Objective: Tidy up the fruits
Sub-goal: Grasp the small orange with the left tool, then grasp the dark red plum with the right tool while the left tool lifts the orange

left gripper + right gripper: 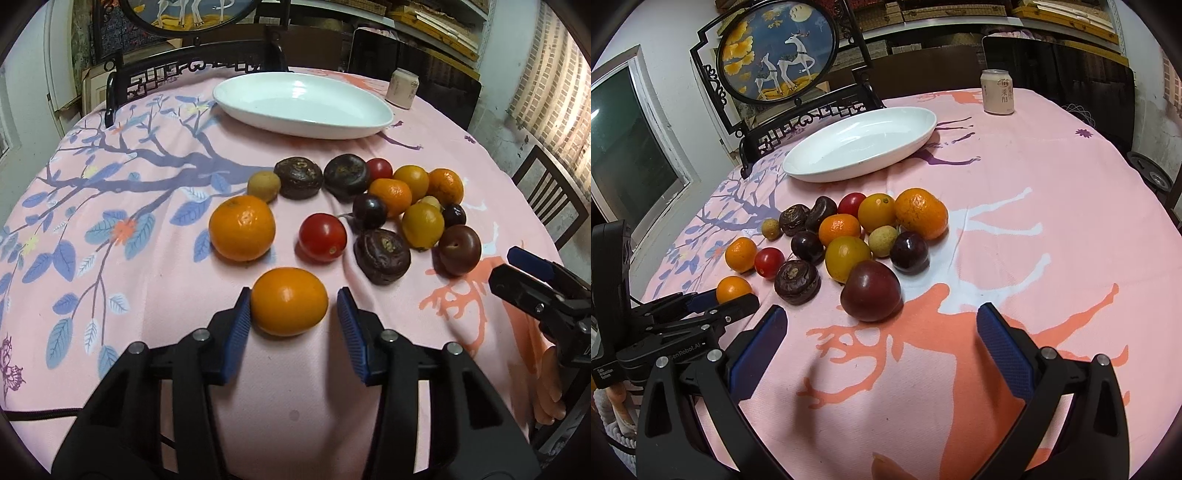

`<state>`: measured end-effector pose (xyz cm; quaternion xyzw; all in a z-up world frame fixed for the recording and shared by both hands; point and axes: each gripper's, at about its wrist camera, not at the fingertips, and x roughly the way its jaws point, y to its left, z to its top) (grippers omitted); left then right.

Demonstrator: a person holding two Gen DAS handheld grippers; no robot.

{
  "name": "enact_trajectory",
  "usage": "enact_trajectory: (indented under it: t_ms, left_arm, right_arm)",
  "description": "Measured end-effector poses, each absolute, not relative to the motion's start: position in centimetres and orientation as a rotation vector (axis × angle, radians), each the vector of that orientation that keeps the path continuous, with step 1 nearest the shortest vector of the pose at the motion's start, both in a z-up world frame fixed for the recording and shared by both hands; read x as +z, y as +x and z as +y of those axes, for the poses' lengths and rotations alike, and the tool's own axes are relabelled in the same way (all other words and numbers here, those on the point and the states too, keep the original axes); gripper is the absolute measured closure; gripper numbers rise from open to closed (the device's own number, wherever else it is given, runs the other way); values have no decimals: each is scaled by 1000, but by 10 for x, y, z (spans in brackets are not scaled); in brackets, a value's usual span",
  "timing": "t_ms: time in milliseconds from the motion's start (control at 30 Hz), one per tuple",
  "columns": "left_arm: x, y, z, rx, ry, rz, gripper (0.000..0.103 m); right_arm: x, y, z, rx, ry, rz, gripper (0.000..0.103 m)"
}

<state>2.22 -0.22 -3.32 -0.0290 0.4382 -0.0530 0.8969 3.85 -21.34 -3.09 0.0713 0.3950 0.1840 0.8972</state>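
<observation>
An orange kumquat [289,301] lies between the open jaws of my left gripper [293,302]; its left pad touches the fruit, the right pad stands apart. It also shows in the right wrist view [733,289]. Beyond lie several fruits: a mandarin [242,227], a red tomato [322,237], dark water chestnuts [382,255], a plum [460,250]. An empty white oval dish [303,105] sits at the back. My right gripper [882,325] is open and empty, just in front of the dark red plum [870,290].
A pale drink can [997,91] stands at the back right of the pink patterned tablecloth [1034,229]. A round framed deer picture on a black stand [775,51] rises behind the dish. Chairs surround the table.
</observation>
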Motion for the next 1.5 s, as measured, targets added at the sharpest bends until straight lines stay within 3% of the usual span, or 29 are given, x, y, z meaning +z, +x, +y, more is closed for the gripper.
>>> enact_trajectory:
  t_ms: [333,400,567,700,900,933,1233,1500]
  left_arm:
    - [-32,24,-2,-118,-71,899,60]
    - [-30,22,-4,-124,-63,891,60]
    - [-30,22,-3,-118,-70,894,60]
    - [-32,24,-4,-129,-66,905,60]
    - [-33,25,-4,-132,-66,910,60]
    - [-33,25,-4,-133,-66,910,60]
    - [-30,26,-5,-124,-62,900,61]
    - [21,66,-6,-98,-32,811,61]
  right_arm:
    - [-35,40,-212,374,159,829,1]
    - [-36,41,-211,382,161,831,7]
    - [-46,52,-208,382,164,899,40]
    - [-46,57,-205,385,159,901,42]
    - [-48,62,-203,407,170,913,54]
    - [-48,62,-203,422,180,914,61]
    - [-39,56,-209,444,213,872,65]
    - [8,94,-207,430,195,811,65]
